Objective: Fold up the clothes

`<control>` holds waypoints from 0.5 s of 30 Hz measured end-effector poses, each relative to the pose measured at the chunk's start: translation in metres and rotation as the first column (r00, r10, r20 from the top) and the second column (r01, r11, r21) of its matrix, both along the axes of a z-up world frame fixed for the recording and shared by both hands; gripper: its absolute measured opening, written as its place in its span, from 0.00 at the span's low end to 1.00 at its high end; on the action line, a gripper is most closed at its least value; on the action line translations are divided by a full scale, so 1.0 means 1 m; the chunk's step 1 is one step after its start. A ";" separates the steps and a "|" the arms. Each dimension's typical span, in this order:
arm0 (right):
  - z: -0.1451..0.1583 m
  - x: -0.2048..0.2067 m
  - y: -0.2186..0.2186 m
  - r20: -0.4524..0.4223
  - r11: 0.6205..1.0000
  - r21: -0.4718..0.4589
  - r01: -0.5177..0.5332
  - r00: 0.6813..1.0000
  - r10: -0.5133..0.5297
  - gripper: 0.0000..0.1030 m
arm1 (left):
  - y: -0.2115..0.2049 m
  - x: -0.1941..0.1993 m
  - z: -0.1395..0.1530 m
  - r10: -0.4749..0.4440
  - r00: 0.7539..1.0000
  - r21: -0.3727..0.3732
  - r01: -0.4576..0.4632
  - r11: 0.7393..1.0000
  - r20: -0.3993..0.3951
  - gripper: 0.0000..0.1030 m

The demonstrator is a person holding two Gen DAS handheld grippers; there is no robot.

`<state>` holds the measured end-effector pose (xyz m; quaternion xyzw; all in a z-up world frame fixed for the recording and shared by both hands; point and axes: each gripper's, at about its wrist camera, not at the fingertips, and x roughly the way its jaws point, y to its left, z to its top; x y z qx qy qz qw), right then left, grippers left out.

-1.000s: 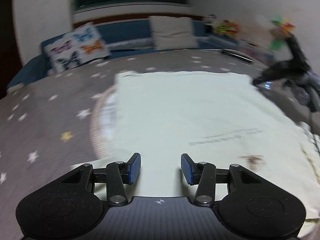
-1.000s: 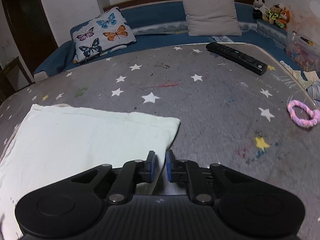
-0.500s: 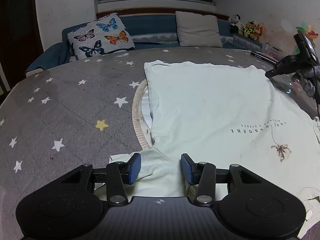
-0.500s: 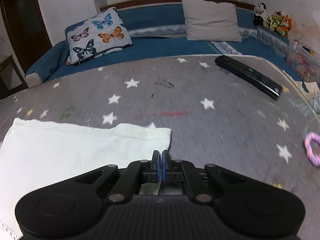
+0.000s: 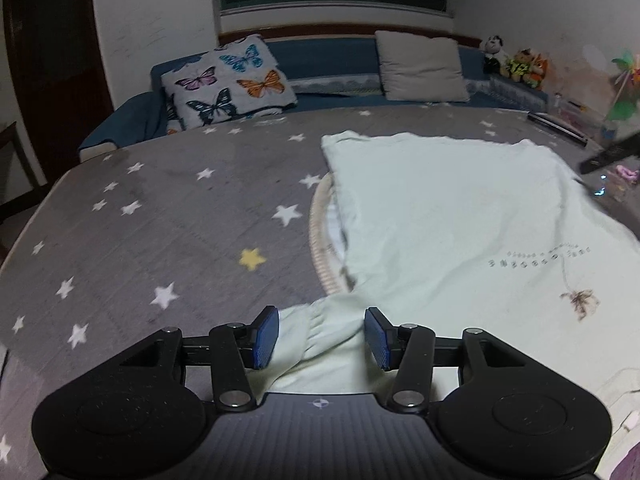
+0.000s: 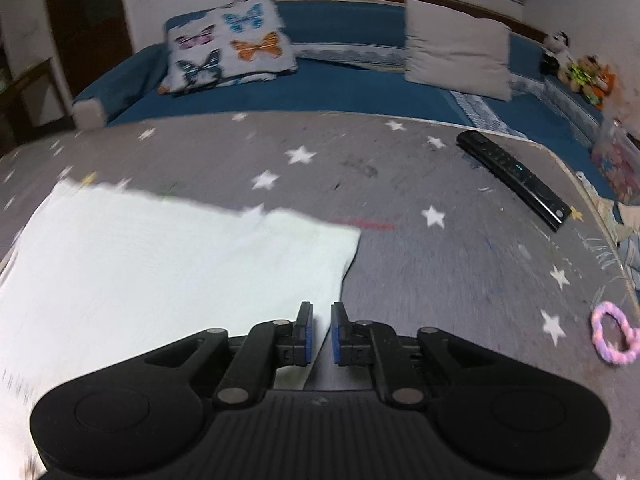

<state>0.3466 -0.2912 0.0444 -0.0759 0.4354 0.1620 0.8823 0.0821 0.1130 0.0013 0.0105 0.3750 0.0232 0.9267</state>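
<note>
A pale mint T-shirt (image 5: 448,224) with small dark print lies spread on the grey star-patterned surface (image 5: 168,216). My left gripper (image 5: 322,336) is open, its blue pads on either side of the shirt's gathered sleeve (image 5: 320,328). The shirt also shows in the right wrist view (image 6: 168,264), blurred. My right gripper (image 6: 321,332) stands at the shirt's right edge near its corner, jaws parted by a narrow gap with nothing clamped between them.
A black remote (image 6: 516,178) and a pink braided ring (image 6: 614,338) lie right of the shirt. A butterfly pillow (image 5: 228,80), a beige pillow (image 5: 422,66) and plush toys (image 5: 516,64) sit on the blue sofa behind. A round woven rim (image 5: 318,248) shows under the shirt.
My right gripper was shut half a second ago and has opened a little; its view has swung and blurred. My left gripper has pulled back left, with the sleeve now between its open pads.
</note>
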 end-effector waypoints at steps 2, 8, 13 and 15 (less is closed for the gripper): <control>0.004 -0.016 -0.002 -0.003 1.000 -0.003 -0.026 1.000 0.026 0.19 | 0.002 -0.007 0.000 0.003 1.000 0.002 -0.003 1.000 0.000 0.52; 0.005 -0.077 -0.023 -0.019 0.998 -0.003 -0.059 0.998 0.059 0.31 | 0.008 -0.026 -0.003 0.021 1.000 0.015 -0.021 1.000 -0.010 0.53; 0.000 -0.123 -0.046 -0.005 1.000 0.001 -0.026 1.000 0.026 0.35 | 0.011 -0.038 -0.007 0.034 0.999 0.013 -0.033 0.999 -0.021 0.52; 0.000 -0.138 -0.052 0.009 1.000 0.006 -0.015 1.000 0.015 0.38 | 0.012 -0.043 -0.009 0.038 0.999 0.012 -0.038 0.999 -0.025 0.50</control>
